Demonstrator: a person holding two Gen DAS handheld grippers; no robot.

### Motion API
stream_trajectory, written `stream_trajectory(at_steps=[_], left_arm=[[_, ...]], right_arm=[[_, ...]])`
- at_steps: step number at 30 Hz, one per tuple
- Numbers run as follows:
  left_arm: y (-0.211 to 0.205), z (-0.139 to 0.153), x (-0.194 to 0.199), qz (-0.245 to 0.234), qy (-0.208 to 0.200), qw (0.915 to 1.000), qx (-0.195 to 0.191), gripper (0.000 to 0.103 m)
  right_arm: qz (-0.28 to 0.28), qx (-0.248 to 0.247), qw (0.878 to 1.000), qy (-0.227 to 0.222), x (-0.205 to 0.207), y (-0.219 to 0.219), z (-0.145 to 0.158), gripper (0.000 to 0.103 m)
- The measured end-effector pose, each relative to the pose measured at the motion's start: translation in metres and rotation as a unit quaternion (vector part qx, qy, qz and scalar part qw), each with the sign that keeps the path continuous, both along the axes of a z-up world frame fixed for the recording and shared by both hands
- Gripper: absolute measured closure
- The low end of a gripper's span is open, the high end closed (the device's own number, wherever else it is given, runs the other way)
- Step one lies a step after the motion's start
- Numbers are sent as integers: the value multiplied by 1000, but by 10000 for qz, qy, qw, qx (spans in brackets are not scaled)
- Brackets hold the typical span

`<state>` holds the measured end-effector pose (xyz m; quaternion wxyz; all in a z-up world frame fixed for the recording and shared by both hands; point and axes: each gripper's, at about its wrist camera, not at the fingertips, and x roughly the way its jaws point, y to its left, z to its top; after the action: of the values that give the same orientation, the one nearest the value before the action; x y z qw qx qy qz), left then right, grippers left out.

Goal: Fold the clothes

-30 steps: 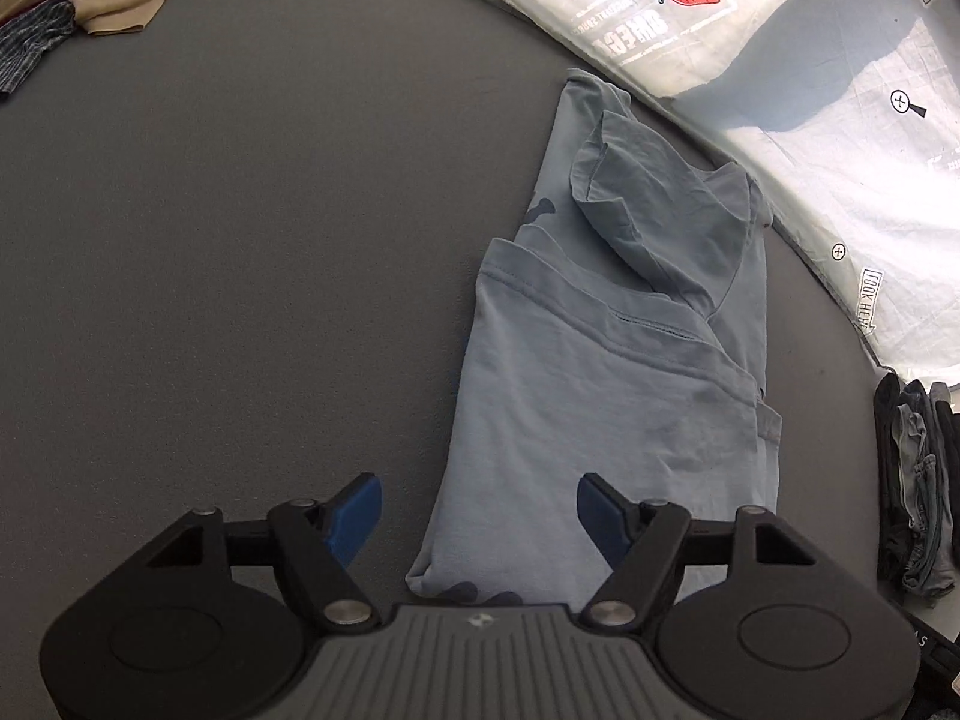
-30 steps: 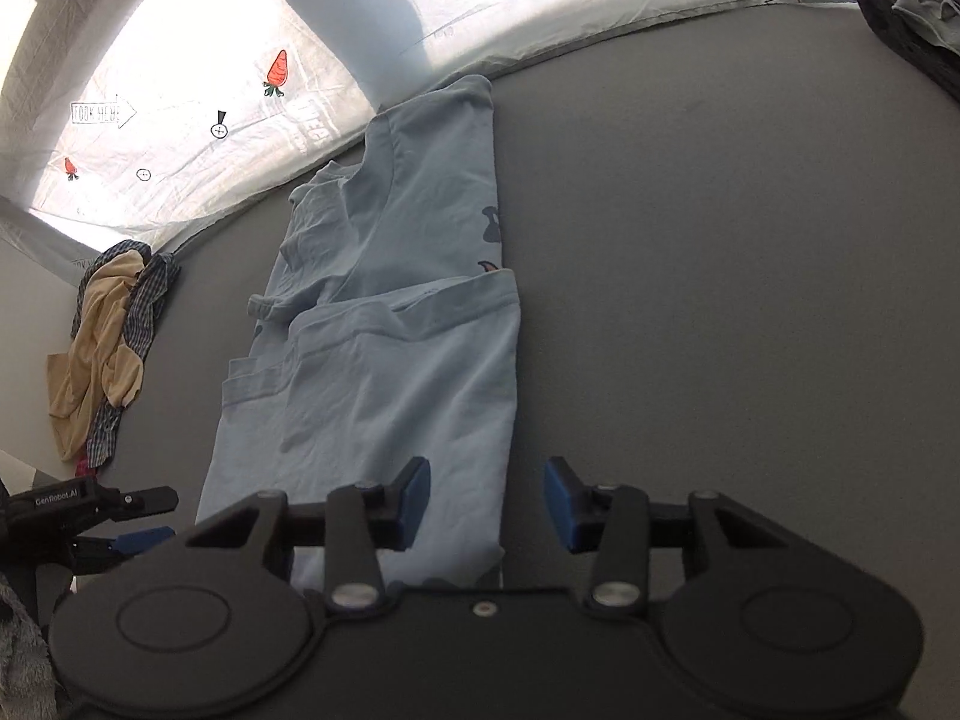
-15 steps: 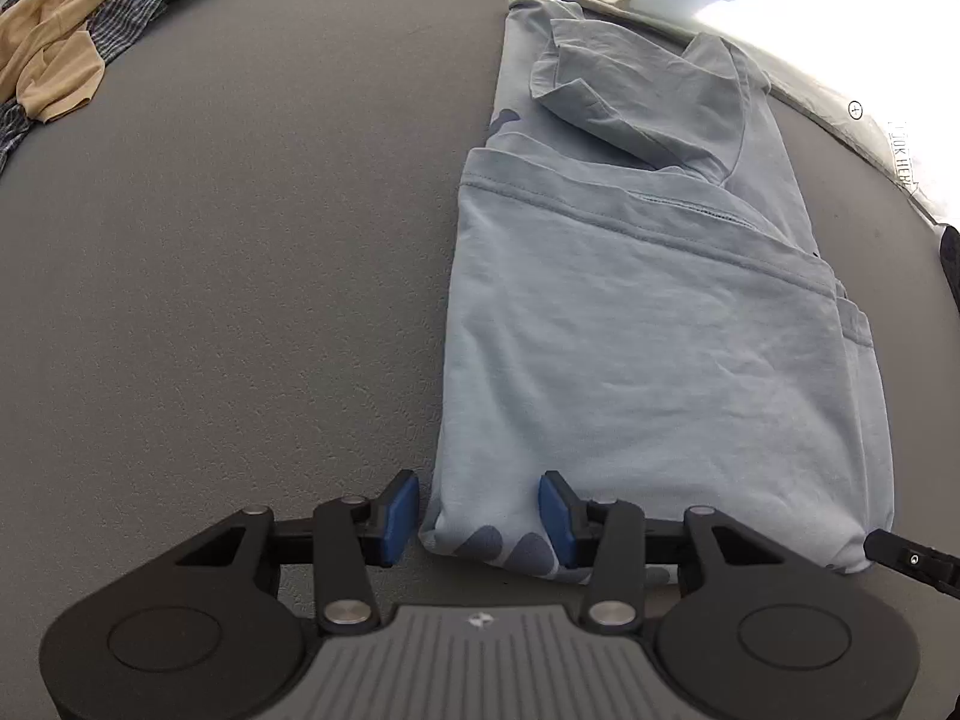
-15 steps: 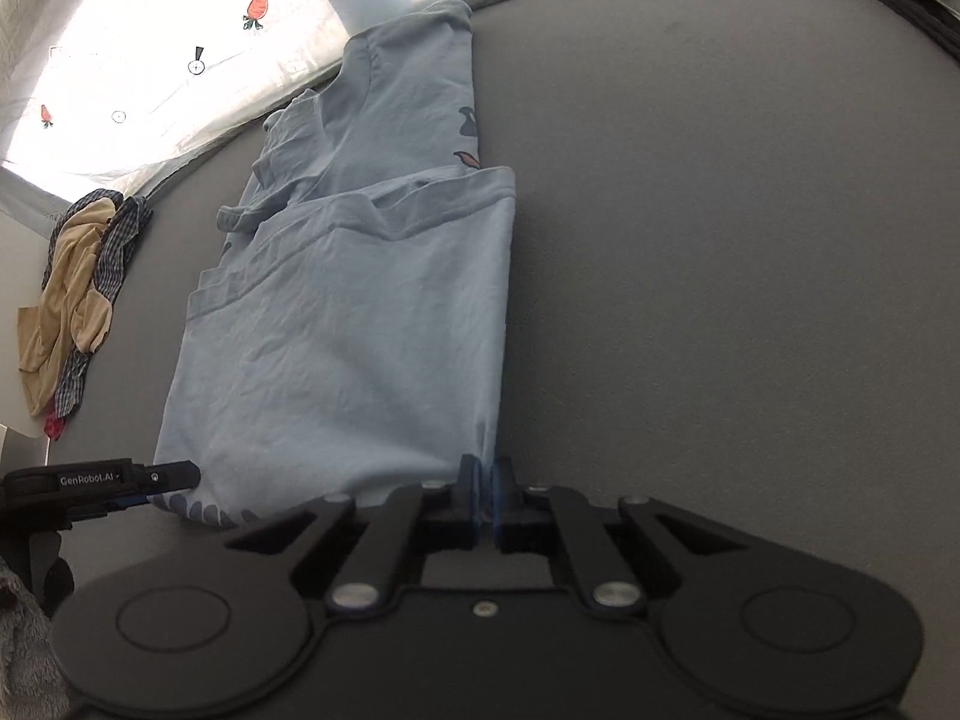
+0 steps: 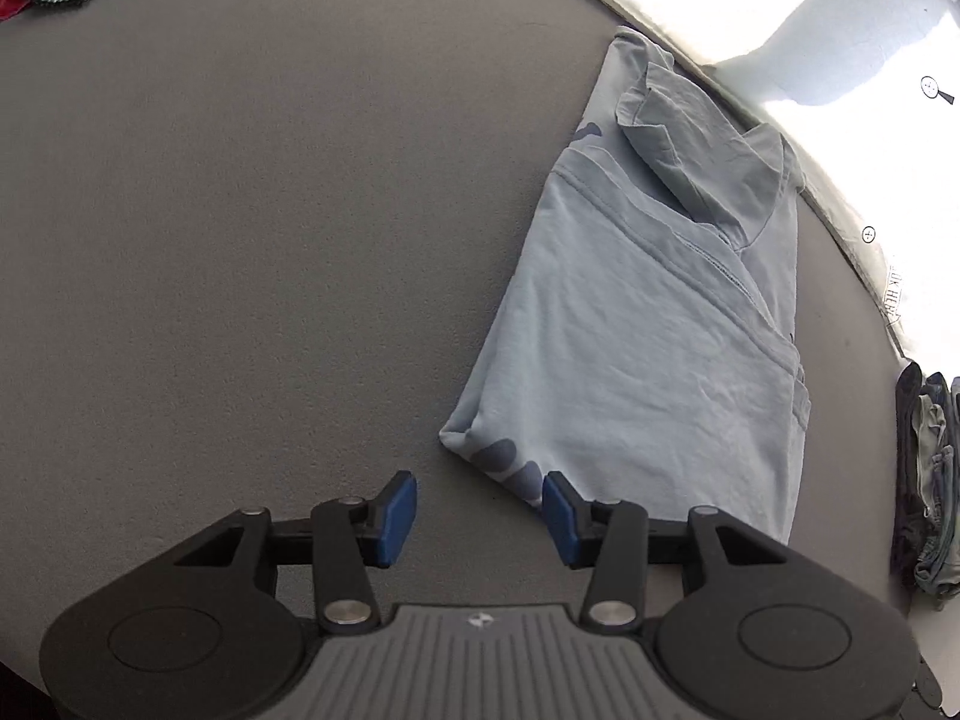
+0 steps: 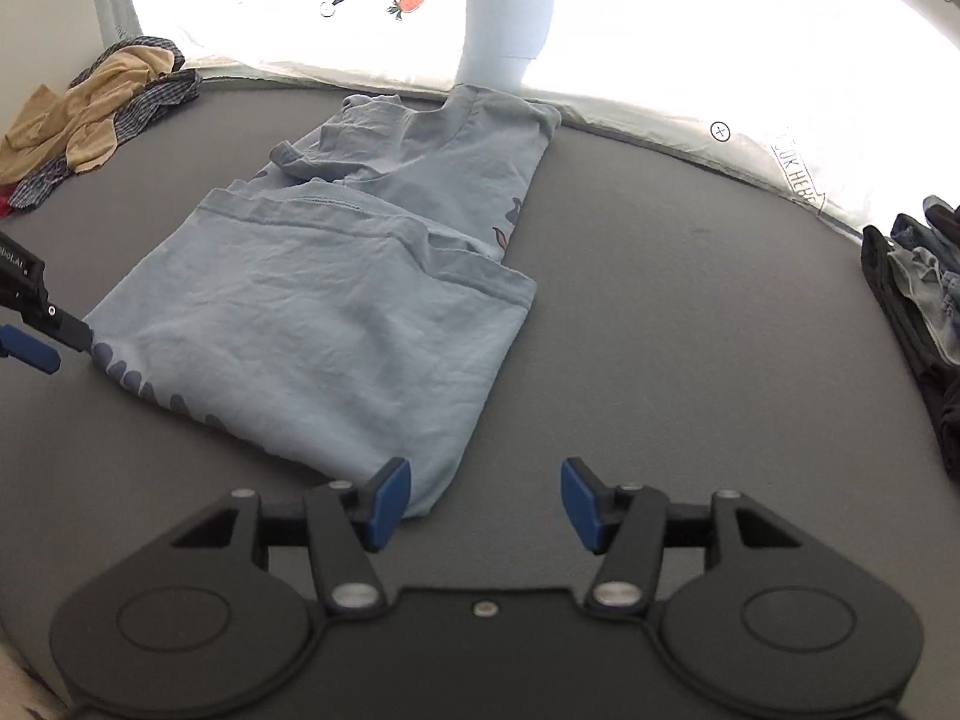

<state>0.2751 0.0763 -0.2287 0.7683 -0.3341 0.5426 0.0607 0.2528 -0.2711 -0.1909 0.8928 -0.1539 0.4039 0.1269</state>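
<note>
A dark grey felt-like table surface [image 5: 240,240] stretches ahead of both sets of fingers, edged on the far side by a white printed cloth with small orange carrot motifs [image 6: 660,48]. On the grey surface lies a pale blue cotton T-shirt [image 5: 630,360], folded lengthwise with its lower half doubled up over the chest, its collar end toward the white cloth and its folded near edge just ahead of the fingertips. The left gripper [image 5: 478,518] hovers with its blue-padded fingers [image 5: 396,516] spread wide and holding nothing; the shirt's near left corner, marked with dark grey print, sits just beyond and to the right of the gap, close to the right-hand pad. The right gripper [image 6: 486,503] is likewise spread wide and empty, its left pad at the shirt's near right corner, the gap itself over bare grey surface. Far ahead and left of the fingers lies a crumpled heap of tan and dark checked garments [image 6: 90,120]; to the far right sits a stack of dark folded clothes [image 6: 918,312].
</note>
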Motion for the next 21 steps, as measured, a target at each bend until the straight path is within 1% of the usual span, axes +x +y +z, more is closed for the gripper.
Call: stream_trajectory(at_steps=[1, 2, 3, 5, 7, 11, 12, 13, 15, 18, 20, 21], left_arm=[[2, -3, -7, 114, -22, 9995, -297, 50], [3, -6, -13, 228, -41, 9982, -545, 48], [2, -9, -17, 309, -58, 9968, -736, 48], [0, -17, -21, 398, -47, 9944, -982, 48], [-1, -26, -23, 484, -44, 9911, -1243, 48], [2, -47, -20, 945, 12, 9777, -1874, 48], [3, -50, -20, 1076, 14, 9735, -2018, 47], [5, -53, -19, 1209, 11, 9688, -2163, 44], [10, -60, -18, 1501, -50, 9575, -2461, 43], [15, -67, -20, 1866, -81, 9417, -2800, 43], [20, -71, -19, 2119, -167, 9323, -2927, 43], [21, -71, -18, 2179, -171, 9297, -2963, 43]], right_arm=[[231, -327, 9991, -167, -7, 10, -4, 34], [430, -599, 9968, -305, -12, 18, -8, 32], [622, -821, 9939, -396, -17, 25, -13, 32], [972, -1203, 9863, -576, -25, 37, -20, 32], [1218, -1394, 9804, -681, -31, 45, -25, 32], [1483, -1471, 9747, -798, -35, 54, -27, 32], [1517, -1493, 9736, -828, -35, 56, -27, 32], [1522, -1497, 9733, -842, -35, 57, -27, 32], [1496, -1457, 9742, -851, -35, 58, -25, 32], [1439, -1362, 9771, -778, -38, 57, -25, 32], [1455, -1355, 9773, -736, -41, 56, -27, 32], [1471, -1370, 9771, -703, -42, 56, -28, 32]])
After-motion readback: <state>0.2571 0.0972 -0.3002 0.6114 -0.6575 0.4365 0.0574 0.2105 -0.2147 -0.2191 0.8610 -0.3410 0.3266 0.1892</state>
